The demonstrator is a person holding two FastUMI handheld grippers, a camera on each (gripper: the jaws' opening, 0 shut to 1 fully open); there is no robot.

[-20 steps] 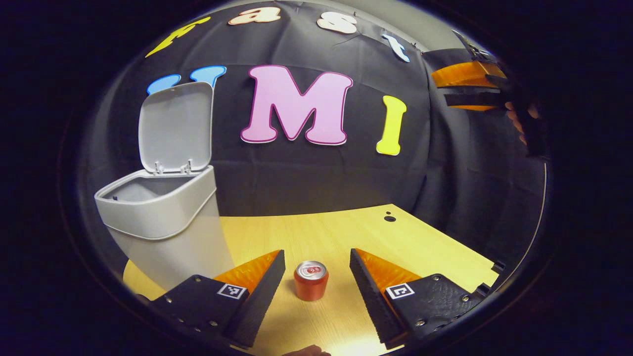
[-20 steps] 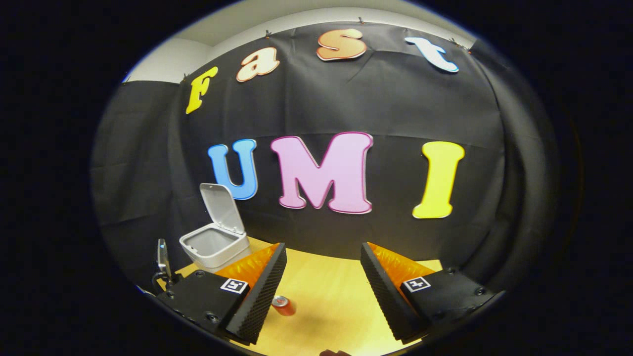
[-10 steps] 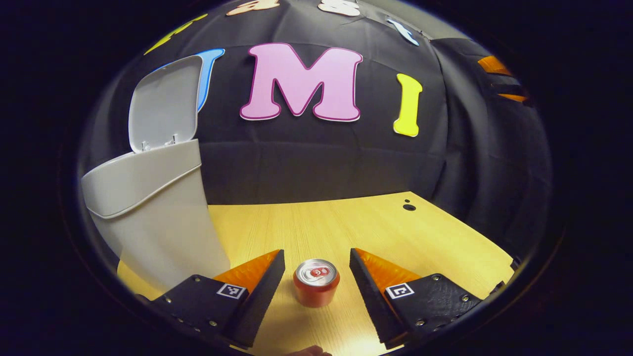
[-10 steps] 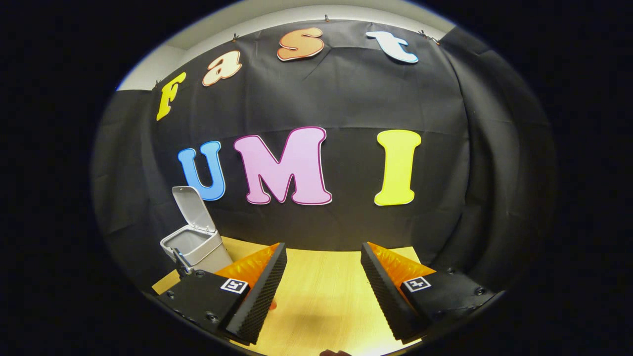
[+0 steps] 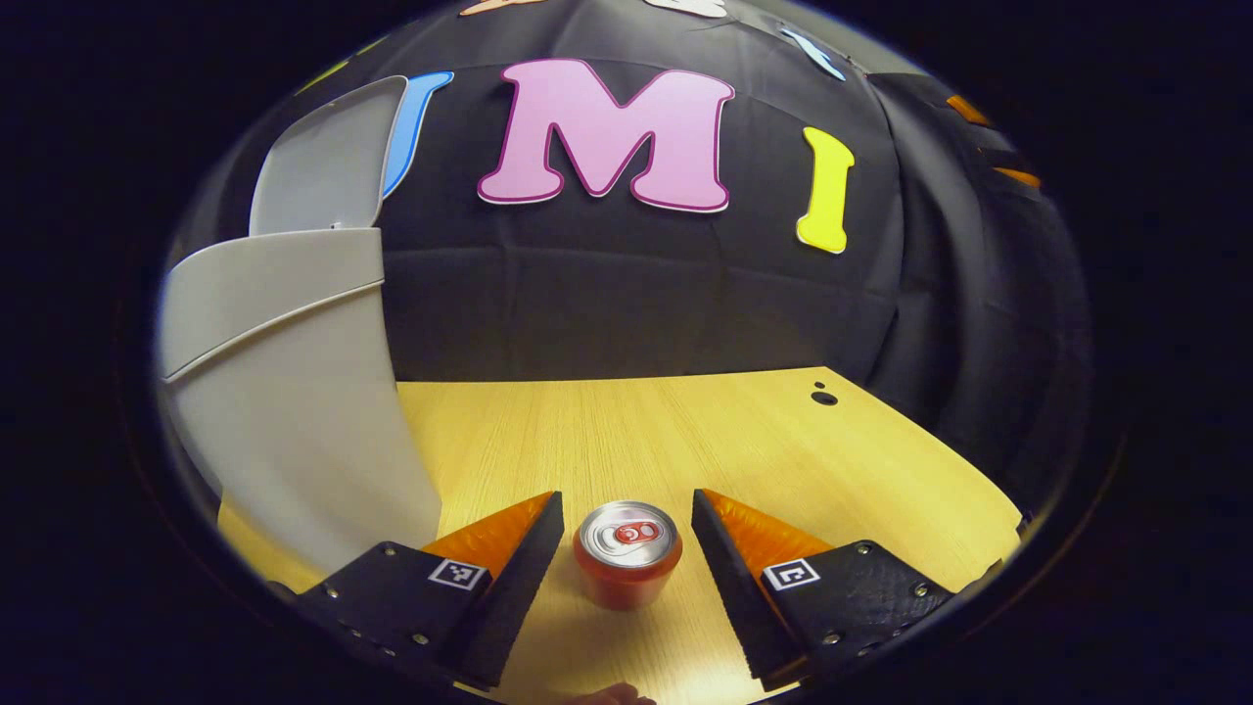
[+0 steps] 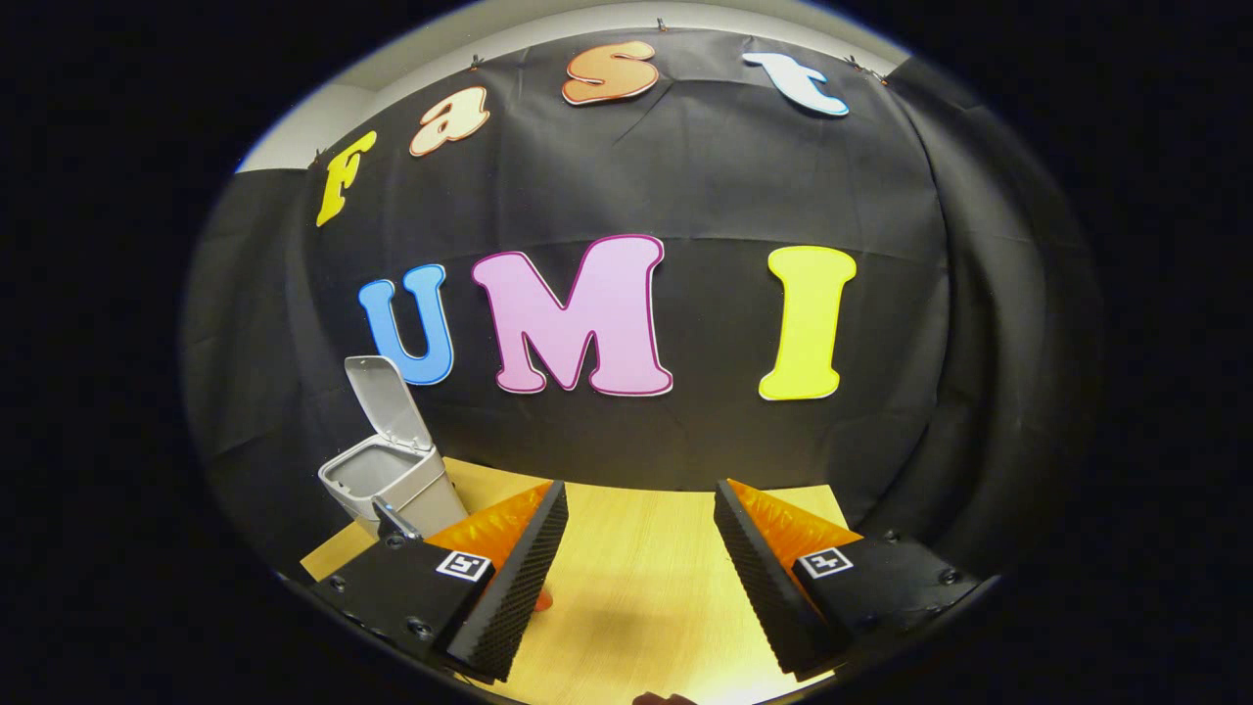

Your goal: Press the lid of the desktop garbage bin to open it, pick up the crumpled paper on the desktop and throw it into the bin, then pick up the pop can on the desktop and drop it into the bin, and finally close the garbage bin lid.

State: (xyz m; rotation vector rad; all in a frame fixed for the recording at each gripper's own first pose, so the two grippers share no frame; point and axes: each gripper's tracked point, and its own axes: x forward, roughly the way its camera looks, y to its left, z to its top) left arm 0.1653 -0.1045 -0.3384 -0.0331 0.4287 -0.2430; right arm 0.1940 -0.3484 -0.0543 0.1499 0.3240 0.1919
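Your left gripper (image 5: 626,524) has its fingers spread wide, one on each side of the single pop can (image 5: 627,552), with a gap on both sides and no contact. The can stands upright on the desk (image 5: 685,441), right of the one garbage bin (image 5: 294,392), whose lid (image 5: 323,166) stands raised. Your right gripper (image 6: 636,543) is also spread wide, holding nothing, over bare desk right of the bin.

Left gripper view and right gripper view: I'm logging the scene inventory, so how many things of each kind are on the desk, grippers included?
Pop can: 1
Garbage bin, lid up: 1
Grippers: 2, the left gripper and the right gripper, both open
Total: 4
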